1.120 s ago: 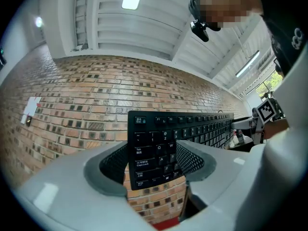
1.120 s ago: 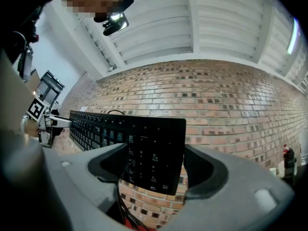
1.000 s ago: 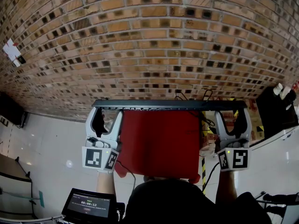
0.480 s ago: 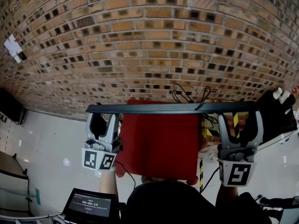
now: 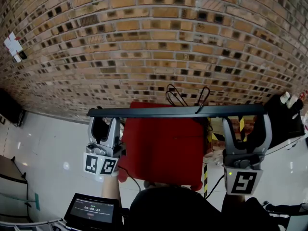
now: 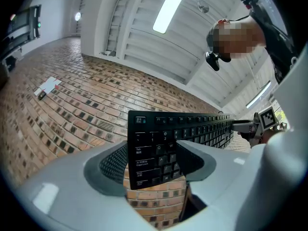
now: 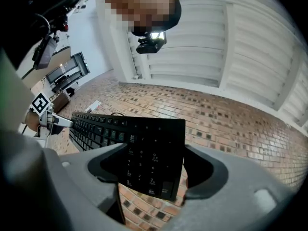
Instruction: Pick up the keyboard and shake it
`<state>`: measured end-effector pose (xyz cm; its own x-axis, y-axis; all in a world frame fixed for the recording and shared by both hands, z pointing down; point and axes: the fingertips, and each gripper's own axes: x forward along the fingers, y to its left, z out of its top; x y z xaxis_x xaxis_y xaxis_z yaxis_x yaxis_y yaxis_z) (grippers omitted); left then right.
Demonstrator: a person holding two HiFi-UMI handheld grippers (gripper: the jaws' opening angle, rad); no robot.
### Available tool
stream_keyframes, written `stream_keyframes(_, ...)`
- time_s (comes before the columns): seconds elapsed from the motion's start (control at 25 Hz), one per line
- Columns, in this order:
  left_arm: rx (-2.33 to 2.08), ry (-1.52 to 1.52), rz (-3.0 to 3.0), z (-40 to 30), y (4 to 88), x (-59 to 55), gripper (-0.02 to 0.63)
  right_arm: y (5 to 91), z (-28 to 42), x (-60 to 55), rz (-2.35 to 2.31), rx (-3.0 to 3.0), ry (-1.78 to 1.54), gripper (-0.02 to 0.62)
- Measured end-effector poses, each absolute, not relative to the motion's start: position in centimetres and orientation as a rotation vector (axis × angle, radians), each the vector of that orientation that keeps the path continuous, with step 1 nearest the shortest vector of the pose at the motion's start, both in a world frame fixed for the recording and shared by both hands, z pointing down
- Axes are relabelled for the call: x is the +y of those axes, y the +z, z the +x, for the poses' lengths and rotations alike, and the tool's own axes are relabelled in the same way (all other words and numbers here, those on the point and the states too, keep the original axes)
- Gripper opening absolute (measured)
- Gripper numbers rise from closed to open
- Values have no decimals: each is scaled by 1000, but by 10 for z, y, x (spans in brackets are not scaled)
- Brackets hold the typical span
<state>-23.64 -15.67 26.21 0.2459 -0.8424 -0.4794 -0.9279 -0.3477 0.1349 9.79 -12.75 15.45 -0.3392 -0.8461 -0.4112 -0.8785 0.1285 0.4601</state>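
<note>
The left hand-held gripper [image 5: 103, 123] and right hand-held gripper [image 5: 246, 125] are each clamping a short end of the keyboard [image 5: 175, 111], seemingly stiff, light, best held there.

An indoor lab-like workspace: brick facing [image 5: 154, 47] far ahead, glossy white floor [image 5: 48, 148] near left, slatted white ceiling [image 6: 144, 42] with a strip light [image 6: 168, 6], and a small timer screen [image 5: 91, 210] near left.

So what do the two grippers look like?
The left gripper and right gripper are pale grey, with curved jaws lined in black textured pads. Each carries a white cube with black square markers; the right one has a tiny green light.
</note>
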Motion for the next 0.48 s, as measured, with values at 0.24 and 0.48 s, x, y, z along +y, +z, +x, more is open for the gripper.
stream_keyframes(0.24, 1668, 653, -2312, -236, 254, -155, 318, 163, 103, -132, -1766, 2312, 924, 345)
stream_keyframes(0.48, 1638, 517, -2228, -228, 229, -149, 316, 181, 122, -143, -1748, 2294, 783, 345)
